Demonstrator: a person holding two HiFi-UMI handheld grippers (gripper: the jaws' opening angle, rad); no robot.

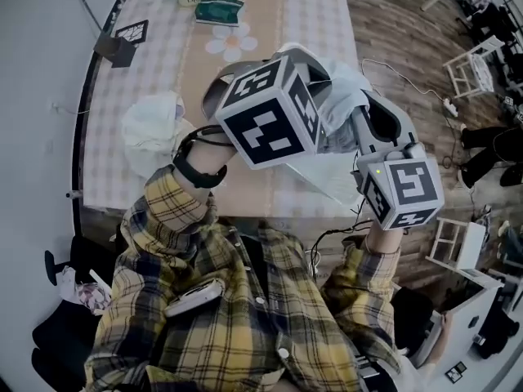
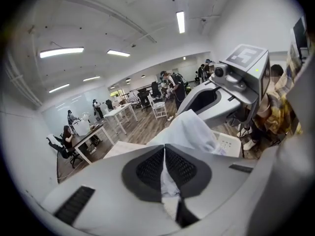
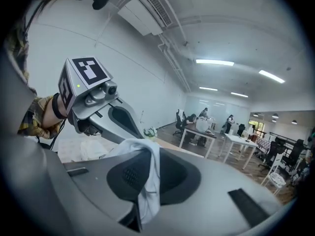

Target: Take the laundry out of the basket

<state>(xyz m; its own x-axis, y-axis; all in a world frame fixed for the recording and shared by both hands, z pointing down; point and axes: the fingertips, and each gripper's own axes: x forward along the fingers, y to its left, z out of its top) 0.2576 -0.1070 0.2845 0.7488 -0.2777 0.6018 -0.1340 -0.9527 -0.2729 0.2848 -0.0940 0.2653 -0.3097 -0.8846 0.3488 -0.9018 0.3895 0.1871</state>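
Fingers [image 2: 146,170] of the left gripper [image 2: 164,152] are closed on a soft white cloth garment [image 2: 193,129]. The right gripper [image 3: 147,154] is pinched on another fold of it. The garment is held up between both grippers, above the checked-cloth table [image 1: 106,145]. It is judged light, limp and unbreakable. Edge grips should suffice, though sagging is expected.

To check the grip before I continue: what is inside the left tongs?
A fold of the white garment is pinched inside the shut left tongs. The gripper's body covers how much hangs below.
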